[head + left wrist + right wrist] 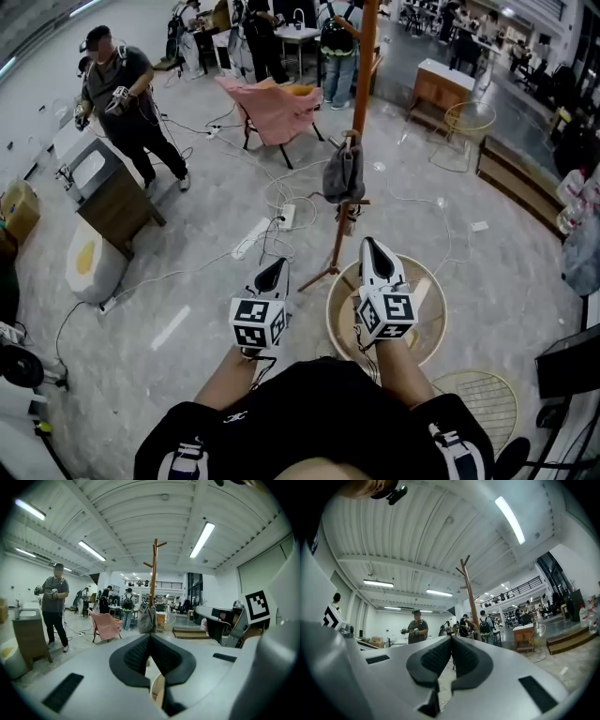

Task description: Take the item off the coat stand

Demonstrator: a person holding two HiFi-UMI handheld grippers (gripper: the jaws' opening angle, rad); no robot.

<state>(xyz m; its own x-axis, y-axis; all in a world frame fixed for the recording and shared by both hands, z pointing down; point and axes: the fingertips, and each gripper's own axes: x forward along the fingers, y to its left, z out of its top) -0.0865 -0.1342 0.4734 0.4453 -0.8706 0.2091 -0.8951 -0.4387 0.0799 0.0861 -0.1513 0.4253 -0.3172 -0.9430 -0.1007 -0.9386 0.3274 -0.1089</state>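
Note:
A tall wooden coat stand (364,94) rises from the floor ahead of me. A grey bag (344,173) hangs from a low peg on it. My left gripper (278,265) and right gripper (372,246) are held side by side near my body, short of the stand, both shut and holding nothing. In the left gripper view the stand (153,573) and the bag (147,619) show just above the closed gripper (150,636). In the right gripper view the stand (468,592) rises beyond the closed gripper (451,639).
A round wicker basket (431,281) lies on the floor under my right gripper, by the stand's feet. Cables and a power strip (251,237) run across the floor. A pink folding chair (272,108), a wooden cabinet (108,192) and a standing person (122,94) are further off.

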